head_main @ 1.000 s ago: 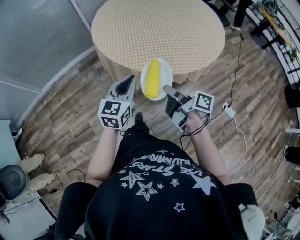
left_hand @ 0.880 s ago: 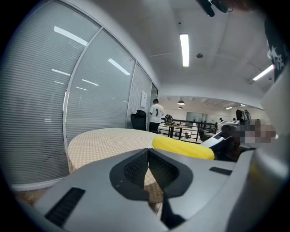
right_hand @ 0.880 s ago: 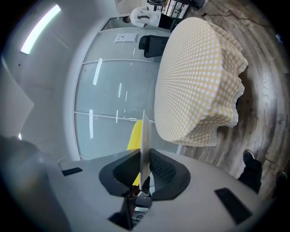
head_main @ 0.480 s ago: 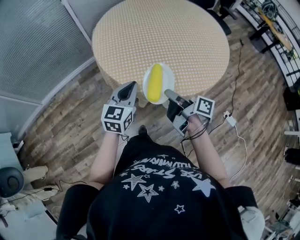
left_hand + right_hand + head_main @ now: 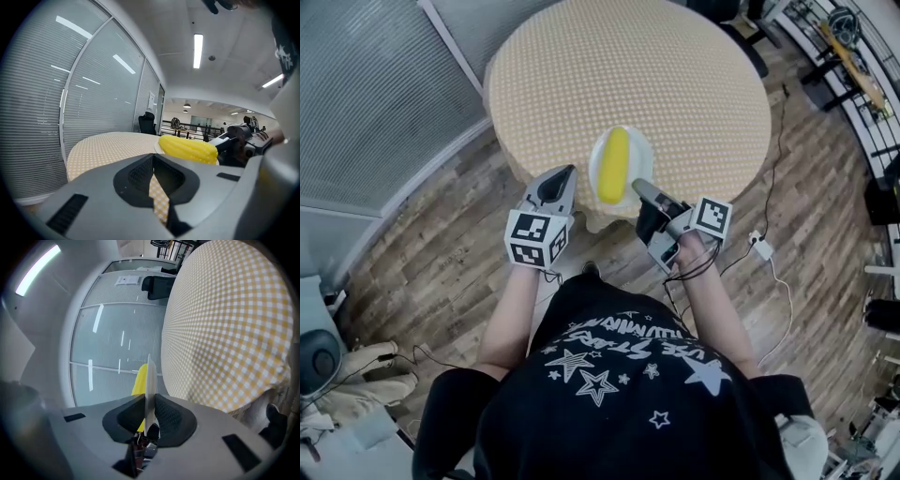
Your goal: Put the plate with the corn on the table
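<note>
A white plate (image 5: pixel 634 146) carrying a yellow corn cob (image 5: pixel 613 165) hangs over the near edge of the round table (image 5: pixel 656 75), which has a yellow checked cloth. My right gripper (image 5: pixel 638 187) is shut on the plate's near rim. In the right gripper view the plate (image 5: pixel 151 380) stands edge-on between the jaws, with the corn (image 5: pixel 139 378) behind it and the table (image 5: pixel 225 333) to the right. My left gripper (image 5: pixel 565 175) is shut and empty, just left of the plate. In the left gripper view the corn (image 5: pixel 187 147) lies to the right, above the table (image 5: pixel 112 143).
A glass wall with blinds (image 5: pixel 366 103) curves along the left. The floor is wooden planks, with a power strip and cables (image 5: pixel 759 223) at the right. An office chair (image 5: pixel 146 123) stands beyond the table. More furniture and railings fill the far right.
Both grippers and the plate with the corn have moved forward, from in front of the table to over its near edge. The right gripper's hold is unchanged.
</note>
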Demonstrator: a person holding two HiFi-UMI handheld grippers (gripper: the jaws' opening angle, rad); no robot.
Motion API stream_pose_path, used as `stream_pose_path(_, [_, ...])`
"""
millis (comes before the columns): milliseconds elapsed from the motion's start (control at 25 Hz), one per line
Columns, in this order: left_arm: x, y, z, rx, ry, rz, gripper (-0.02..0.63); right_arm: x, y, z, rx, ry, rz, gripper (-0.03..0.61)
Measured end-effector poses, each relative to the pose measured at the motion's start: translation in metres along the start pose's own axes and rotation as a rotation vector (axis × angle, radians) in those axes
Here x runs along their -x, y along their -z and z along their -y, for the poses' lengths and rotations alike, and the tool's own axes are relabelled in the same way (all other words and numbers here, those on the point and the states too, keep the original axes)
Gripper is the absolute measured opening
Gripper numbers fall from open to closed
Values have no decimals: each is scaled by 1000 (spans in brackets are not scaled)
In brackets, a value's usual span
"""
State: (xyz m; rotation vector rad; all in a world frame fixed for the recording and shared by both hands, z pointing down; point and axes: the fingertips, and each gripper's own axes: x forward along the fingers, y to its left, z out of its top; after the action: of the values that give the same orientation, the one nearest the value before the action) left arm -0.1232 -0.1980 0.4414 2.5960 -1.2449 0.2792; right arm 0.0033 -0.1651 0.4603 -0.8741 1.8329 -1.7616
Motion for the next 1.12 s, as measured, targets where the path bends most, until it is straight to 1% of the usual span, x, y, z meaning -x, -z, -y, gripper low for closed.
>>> stream_pose_path(280, [-3,7,-7,-3,32,-11,8,-3,-4,0,14,-5,28,55])
stream_pose_path(440, [-1,17,-13,7,32,-26,8,-4,-7,3,26,-1,36,55])
stream_pose_path(560, [5,23,-11,12,27,-36,8,-2,-5,5,41,13,19,55])
stream_pose_path(680, [10,21,-7,-2,5,-30,8,-3,-4,6,45,0,-8,55])
stream_pose_path(760, [5,18,-8,-6,-16,-29,8,-11,-12,8,45,-14,-30,55])
stream_pose_path(880, [-22,12,-26,5,-60,-46,8,-39,-42,14,20,-25,-77,55])
stream_pose_path(960, [-37,8,-42,21,-93,-58,8,-58,-59,16,25,-23,-114,55])
stream_pose_path(1120, [-50,3,-63,27,-141,-72,8,-85,-78,18,48,-36,-183,55])
